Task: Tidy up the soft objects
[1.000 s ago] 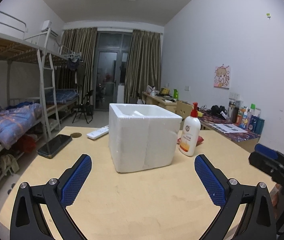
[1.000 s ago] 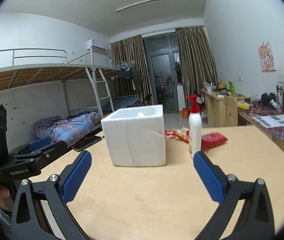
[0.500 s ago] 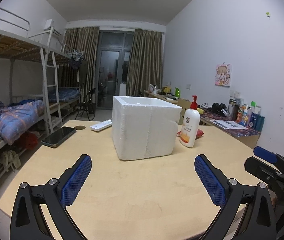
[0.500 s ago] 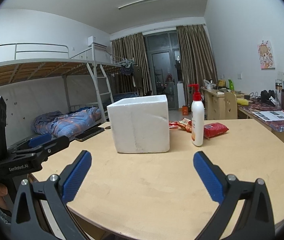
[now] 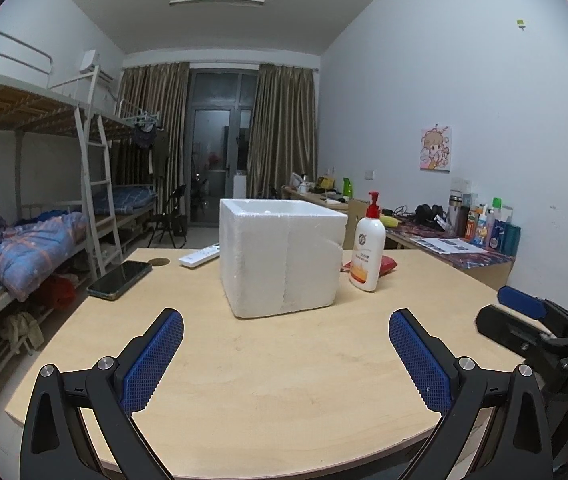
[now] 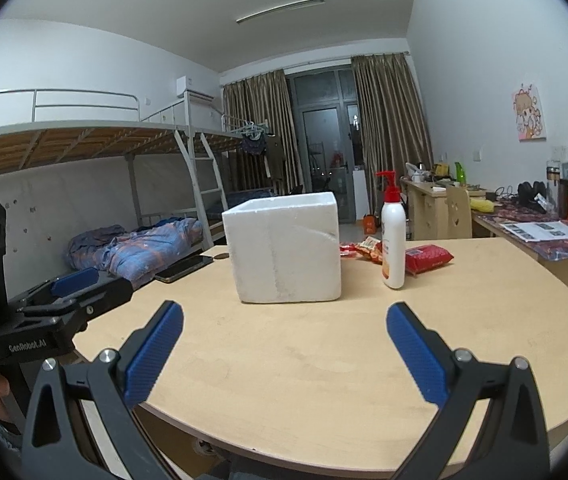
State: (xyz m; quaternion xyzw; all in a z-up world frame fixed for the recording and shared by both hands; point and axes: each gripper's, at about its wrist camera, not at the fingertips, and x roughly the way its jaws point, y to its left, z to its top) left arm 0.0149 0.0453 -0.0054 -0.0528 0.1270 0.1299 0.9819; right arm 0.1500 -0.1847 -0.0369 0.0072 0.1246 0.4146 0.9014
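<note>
jaws spread wide and empty on left gripper (image 5: 286,354) and right gripper (image 6: 285,350), both over the table's (image 5: 284,380) near edge, facing a foam box (image 5: 281,254) mid-table.

— What is different from a second ago?

— I hold both claws lower and further back from the white foam box (image 5: 281,256); its open top is now hidden and more bare table (image 5: 284,380) lies ahead.

— And your right gripper (image 5: 524,308)?

— In the left view it sits higher at the edge.

One foam box (image 5: 281,256), one lotion bottle (image 5: 367,256), one phone (image 5: 119,274), one remote (image 5: 199,255)
</note>
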